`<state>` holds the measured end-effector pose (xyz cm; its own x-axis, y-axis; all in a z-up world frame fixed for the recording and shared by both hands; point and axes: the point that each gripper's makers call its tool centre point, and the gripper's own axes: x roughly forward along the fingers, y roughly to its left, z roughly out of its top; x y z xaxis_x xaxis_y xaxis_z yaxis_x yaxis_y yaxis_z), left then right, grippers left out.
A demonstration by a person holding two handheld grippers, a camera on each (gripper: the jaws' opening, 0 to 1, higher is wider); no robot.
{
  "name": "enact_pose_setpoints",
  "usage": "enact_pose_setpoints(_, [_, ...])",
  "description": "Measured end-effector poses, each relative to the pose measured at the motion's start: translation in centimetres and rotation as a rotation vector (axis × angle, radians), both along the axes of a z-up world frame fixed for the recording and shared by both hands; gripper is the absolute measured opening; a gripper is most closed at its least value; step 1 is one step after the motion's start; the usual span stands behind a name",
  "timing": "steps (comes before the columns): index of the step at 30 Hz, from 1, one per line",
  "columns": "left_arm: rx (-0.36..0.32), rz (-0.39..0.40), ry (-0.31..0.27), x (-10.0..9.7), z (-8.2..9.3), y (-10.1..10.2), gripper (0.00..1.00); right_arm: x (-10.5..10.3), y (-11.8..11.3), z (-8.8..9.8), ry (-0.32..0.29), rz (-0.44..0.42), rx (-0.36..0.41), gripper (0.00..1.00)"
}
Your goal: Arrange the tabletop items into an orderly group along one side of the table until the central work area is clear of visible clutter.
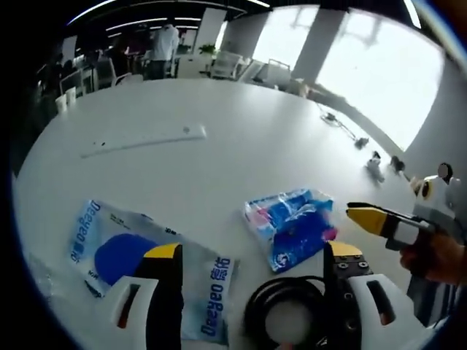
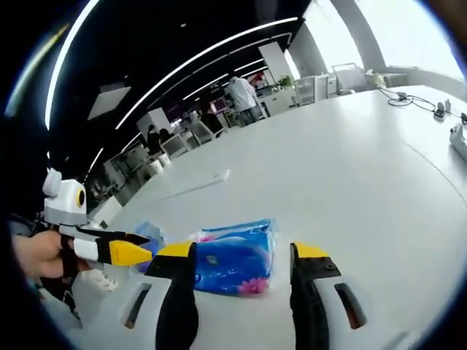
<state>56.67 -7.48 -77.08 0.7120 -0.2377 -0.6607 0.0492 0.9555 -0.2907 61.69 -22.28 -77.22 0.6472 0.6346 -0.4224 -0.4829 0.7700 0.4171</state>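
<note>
both open-jawed over the white table (image 1: 241,131): left gripper (image 1: 252,255) above a black cable coil (image 1: 281,313), clear pouch (image 1: 139,255) at left; right gripper (image 2: 244,255) just short of the blue tissue pack (image 2: 233,259).

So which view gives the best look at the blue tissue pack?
The left gripper view: the blue tissue pack lies whole and unobstructed on the white table, ahead of the open left tool. In the right gripper view the pack is larger, but the right tool's left jaw covers its near corner.
</note>
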Motion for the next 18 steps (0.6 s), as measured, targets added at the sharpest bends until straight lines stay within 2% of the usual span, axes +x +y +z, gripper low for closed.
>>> enact_pose_setpoints(5, [0.015, -0.024, 0.000, -1.1, 0.6, 0.7, 0.76, -1.2, 0.0, 1.2, -0.017, -0.025, 0.005, 0.49])
enact_pose_setpoints(11, [0.017, -0.034, -0.035, -2.1, 2.8, 1.9, 0.75, -2.5, 0.3, 2.1, -0.028, -0.032, -0.005, 0.50])
enact_pose_setpoints(18, [0.032, -0.045, -0.044, -3.5, 3.9, 3.8, 0.74, -4.1, 1.1, 3.1, -0.045, -0.048, -0.004, 0.49])
